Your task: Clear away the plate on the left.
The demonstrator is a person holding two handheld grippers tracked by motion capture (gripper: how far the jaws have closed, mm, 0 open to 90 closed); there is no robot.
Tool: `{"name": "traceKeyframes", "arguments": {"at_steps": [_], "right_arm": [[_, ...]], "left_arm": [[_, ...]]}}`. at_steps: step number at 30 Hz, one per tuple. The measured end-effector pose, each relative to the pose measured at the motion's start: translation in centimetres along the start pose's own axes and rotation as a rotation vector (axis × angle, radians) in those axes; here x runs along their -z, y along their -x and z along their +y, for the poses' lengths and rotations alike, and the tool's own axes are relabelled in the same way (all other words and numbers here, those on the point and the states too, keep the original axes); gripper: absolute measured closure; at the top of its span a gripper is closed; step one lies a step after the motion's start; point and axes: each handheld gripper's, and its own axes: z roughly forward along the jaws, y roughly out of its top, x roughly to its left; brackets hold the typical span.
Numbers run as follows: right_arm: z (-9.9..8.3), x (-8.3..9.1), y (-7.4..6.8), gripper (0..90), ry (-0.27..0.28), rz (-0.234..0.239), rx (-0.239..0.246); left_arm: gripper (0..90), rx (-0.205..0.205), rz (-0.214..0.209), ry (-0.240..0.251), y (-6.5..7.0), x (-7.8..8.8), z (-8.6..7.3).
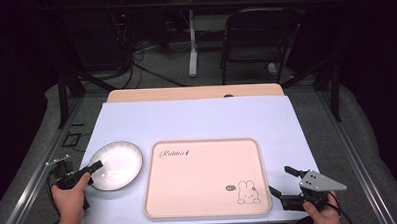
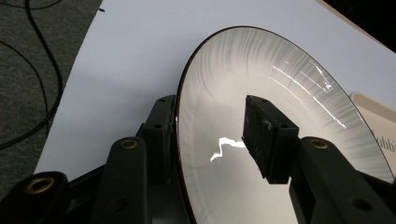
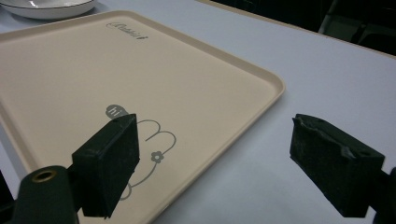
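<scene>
A white plate with a thin dark rim lies on the white mat, just left of the pink rabbit tray. My left gripper straddles the plate's near-left rim. In the left gripper view the plate runs between the jaws of the left gripper, one jaw outside the rim and one over the inside, with a gap left. My right gripper is open by the tray's near-right corner. In the right gripper view the gripper has one jaw over the tray and one over the mat, holding nothing.
The white mat covers a wooden table. A black folding chair and floor cables lie beyond the far edge. Metal frame rails run along both sides. The tray's surface is bare.
</scene>
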Motion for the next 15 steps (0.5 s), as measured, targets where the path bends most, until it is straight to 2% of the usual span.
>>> {"name": "traceKeyframes", "arguments": {"at_steps": [15], "right_arm": [[0.02, -0.07, 0.04, 15.1, -0.006, 0.002, -0.001]], "left_arm": [[69.4, 0.024, 0.011, -0.009, -0.51, -0.19, -0.06]]}}
